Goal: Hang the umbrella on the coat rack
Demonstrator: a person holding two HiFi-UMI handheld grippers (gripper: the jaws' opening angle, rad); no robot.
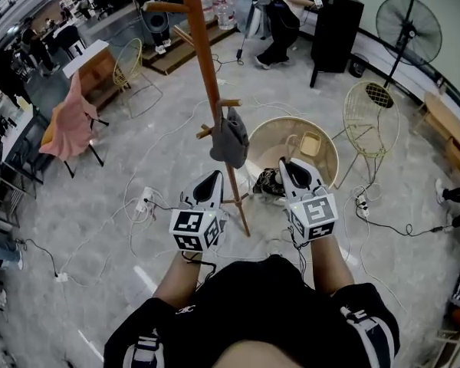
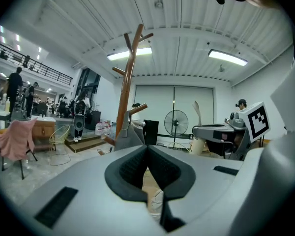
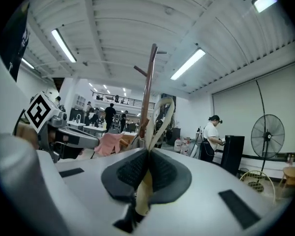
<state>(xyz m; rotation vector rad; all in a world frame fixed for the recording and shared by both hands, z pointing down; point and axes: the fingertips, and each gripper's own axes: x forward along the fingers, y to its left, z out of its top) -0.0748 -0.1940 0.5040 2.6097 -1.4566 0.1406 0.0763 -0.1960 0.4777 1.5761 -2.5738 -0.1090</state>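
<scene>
The brown wooden coat rack (image 1: 206, 67) stands straight ahead, and a grey cloth item (image 1: 231, 138) hangs from one of its low pegs. My right gripper (image 1: 295, 170) is shut on a cream strap loop (image 3: 160, 113) that sticks up out of the pads, with the rack's pole (image 3: 148, 82) just behind it. The umbrella's body is hidden under the gripper; a dark bundle (image 1: 269, 182) shows beside it. My left gripper (image 1: 209, 188) is shut with nothing in it, close to the rack's pole (image 2: 127, 82) and the grey item (image 2: 129, 136).
A round beige tub (image 1: 270, 133) sits right of the rack, with a wire chair (image 1: 372, 119) and a standing fan (image 1: 408, 23) beyond. Cables and power strips (image 1: 144, 200) trail over the floor. A chair with pink cloth (image 1: 67, 123) stands at left; a person (image 1: 284, 10) stands at the back.
</scene>
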